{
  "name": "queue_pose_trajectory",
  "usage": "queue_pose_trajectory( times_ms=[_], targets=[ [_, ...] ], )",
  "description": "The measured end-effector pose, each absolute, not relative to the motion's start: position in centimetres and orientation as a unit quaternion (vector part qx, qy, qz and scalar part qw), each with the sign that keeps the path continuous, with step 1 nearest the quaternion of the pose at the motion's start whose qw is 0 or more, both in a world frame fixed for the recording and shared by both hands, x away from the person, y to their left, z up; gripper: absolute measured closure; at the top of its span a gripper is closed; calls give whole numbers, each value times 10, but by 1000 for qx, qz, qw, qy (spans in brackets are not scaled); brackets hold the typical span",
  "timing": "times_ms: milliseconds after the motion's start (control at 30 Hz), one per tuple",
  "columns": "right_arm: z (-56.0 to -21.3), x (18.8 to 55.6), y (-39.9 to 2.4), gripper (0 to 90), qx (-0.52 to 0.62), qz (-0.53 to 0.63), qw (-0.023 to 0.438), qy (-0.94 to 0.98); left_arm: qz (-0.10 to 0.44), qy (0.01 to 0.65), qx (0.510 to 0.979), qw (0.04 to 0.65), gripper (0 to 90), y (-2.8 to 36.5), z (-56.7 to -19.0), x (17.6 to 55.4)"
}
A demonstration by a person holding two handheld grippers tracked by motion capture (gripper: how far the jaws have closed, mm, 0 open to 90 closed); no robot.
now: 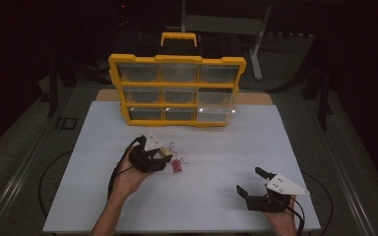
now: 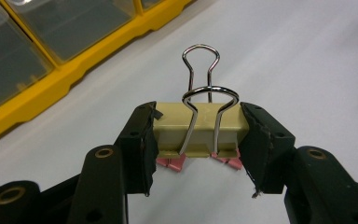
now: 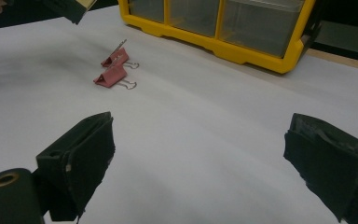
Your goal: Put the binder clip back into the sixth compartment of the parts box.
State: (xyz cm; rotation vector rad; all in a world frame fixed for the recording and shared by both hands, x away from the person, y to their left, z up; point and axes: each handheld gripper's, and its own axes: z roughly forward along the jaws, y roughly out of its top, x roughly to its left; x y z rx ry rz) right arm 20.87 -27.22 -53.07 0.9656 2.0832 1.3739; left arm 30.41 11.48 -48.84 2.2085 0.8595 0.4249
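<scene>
Beige clip (image 2: 196, 128) is clamped by its two ends between the pads of the left gripper (image 2: 196, 135), wire handles left free on top, so it can be carried without springing. It is held off the white board (image 1: 216, 196), near the board's middle, just above two pink clips (image 3: 114, 67) lying there. Yellow organizer (image 1: 177, 91) is stood at the far edge, drawers facing the person, likely the destination. Right gripper (image 1: 252, 183) is parked near the right near corner, jaws wide apart, nothing between them.

Dark room, white table (image 1: 256, 147) (metal frame (image 1: 256, 44) behind)
</scene>
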Motion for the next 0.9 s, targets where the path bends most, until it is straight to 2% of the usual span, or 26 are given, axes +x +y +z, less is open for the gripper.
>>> queue_pose_trajectory(
  times_ms=[900],
  targets=[
    [-531,211,-276,78,356,505,229,752,174,307,848,397,501,113,-451,323]
  ],
)
